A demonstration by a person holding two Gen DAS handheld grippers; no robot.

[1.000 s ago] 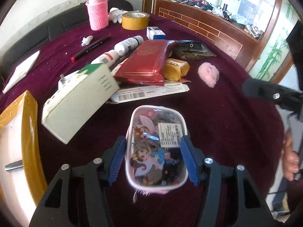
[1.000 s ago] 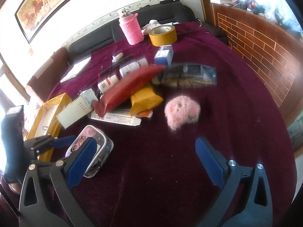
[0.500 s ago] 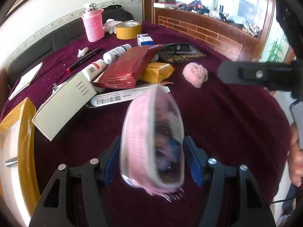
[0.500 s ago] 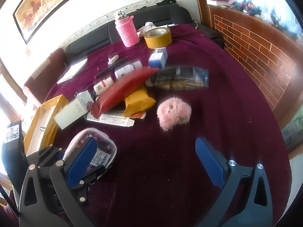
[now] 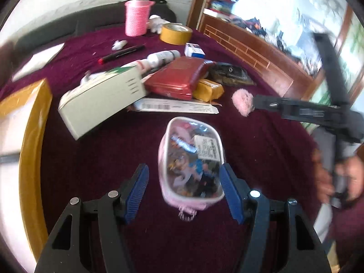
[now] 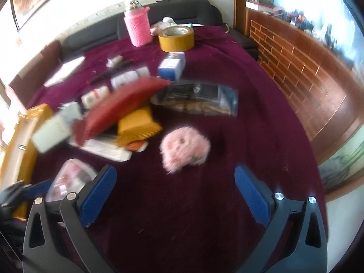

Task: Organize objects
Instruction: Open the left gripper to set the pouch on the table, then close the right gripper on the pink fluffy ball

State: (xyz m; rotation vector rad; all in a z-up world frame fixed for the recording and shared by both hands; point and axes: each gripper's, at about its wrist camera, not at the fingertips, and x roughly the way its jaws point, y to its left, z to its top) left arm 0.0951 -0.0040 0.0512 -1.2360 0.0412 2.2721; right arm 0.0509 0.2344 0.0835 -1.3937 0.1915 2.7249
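No writing is legible through the blur: the clear pink-trimmed pouch [image 5: 192,161] carries a white printed label and cartoon art, and a white barcoded strip [image 5: 177,107] lies beyond it; the pouch's long axis runs away from the camera, zipper pull nearest. It sits on the maroon cloth [image 5: 261,150] between the left gripper [image 5: 183,191] pads, touching the right-hand pad with a gap at the other, so not clamped; the right gripper [image 6: 175,195] gapes empty just short of a pink fluffy ball [image 6: 185,149].

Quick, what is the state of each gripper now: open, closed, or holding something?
Left gripper: jaws partly open around the pink clear pouch; a gap shows at its left pad, so a firm grip cannot be told.
Right gripper: open wide, holding nothing.
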